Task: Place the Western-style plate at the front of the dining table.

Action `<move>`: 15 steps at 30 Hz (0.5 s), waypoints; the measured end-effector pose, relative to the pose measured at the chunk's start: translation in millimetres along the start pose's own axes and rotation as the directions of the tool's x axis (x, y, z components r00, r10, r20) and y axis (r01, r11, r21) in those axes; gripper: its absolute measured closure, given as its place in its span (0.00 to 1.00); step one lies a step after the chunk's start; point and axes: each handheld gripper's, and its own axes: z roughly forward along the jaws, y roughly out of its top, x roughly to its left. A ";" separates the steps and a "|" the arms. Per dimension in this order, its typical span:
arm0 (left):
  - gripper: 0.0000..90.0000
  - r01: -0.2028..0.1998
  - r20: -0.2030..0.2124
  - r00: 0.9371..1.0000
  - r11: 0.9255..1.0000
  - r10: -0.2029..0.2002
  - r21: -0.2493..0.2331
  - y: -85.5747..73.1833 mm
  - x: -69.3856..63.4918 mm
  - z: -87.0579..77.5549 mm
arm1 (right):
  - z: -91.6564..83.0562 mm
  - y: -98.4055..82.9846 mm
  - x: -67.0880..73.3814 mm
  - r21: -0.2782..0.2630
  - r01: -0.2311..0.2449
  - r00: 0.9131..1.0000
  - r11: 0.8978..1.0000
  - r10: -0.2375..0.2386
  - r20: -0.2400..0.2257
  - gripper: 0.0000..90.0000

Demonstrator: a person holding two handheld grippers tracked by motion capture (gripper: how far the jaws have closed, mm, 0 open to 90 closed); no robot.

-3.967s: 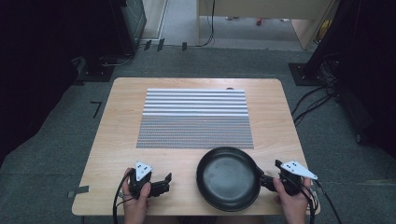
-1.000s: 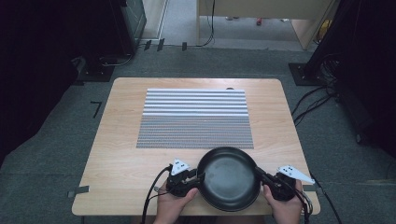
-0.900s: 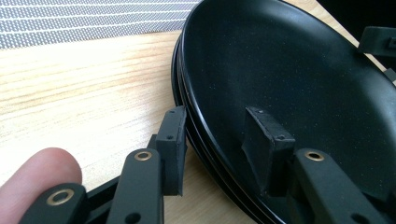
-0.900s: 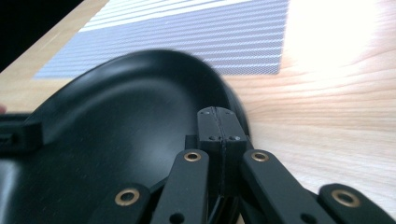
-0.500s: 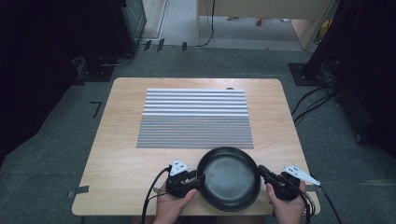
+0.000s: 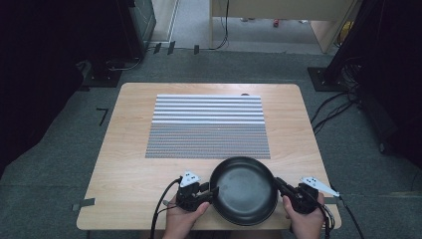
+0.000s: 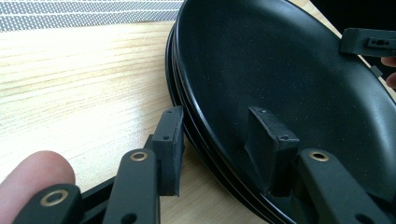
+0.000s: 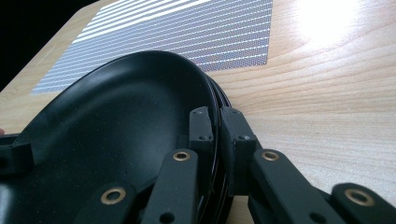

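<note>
Clamping the black plates' (image 8: 116, 135) rim, right gripper (image 8: 217, 135); left gripper (image 7: 219, 140) jaws straddle the opposite rim, gapped.

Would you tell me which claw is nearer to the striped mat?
Left, narrowly. The left claw straddles the black plate's left rim, slightly closer to the striped mat. The right claw clamps the plate's right rim, beyond the mat's near right corner.
</note>
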 end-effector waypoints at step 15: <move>0.63 0.065 0.053 0.996 0.998 -0.065 -0.006 2.3 6.7 -2.1 | 8.4 -2.0 2.5 0.031 -0.070 0.995 0.997 0.072 -0.071 0.94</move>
